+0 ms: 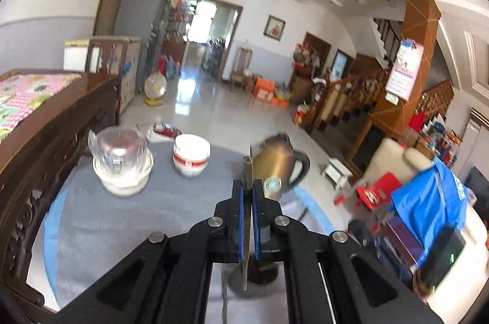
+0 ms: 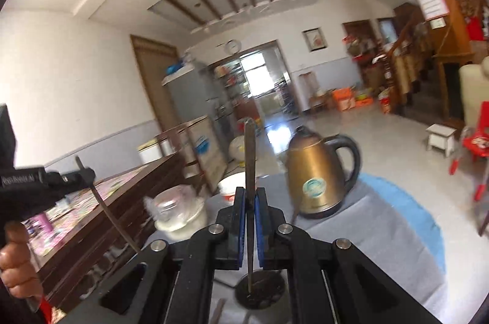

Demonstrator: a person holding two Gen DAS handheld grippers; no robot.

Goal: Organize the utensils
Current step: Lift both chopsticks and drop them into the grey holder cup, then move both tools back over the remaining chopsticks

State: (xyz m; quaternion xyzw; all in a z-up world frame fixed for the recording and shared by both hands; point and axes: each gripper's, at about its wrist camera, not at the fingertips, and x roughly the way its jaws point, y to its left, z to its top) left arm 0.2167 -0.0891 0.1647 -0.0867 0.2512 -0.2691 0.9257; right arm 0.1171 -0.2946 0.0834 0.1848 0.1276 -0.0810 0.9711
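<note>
A round table covered with a grey cloth [image 1: 128,220] over a blue one carries a brass-coloured electric kettle with a black handle [image 2: 318,174] near its far right edge. Toward the far left edge sit a clear glass jar on a white bowl [image 1: 122,162] and stacked white bowls with a red band [image 1: 191,154].

A brushed bronze-coloured metal kettle [image 2: 318,174] with a glossy black plastic handle stands on the desk [image 1: 122,220] — covered in matt grey cloth. Each matt black plastic hand-held gripper carries blue pads [image 1: 256,220] and dull grey metal utensil handles [image 2: 250,171]. Glossy white ceramic bowls [image 1: 192,154] sit beside carved, polished dark wood furniture [image 1: 45,140].
</note>
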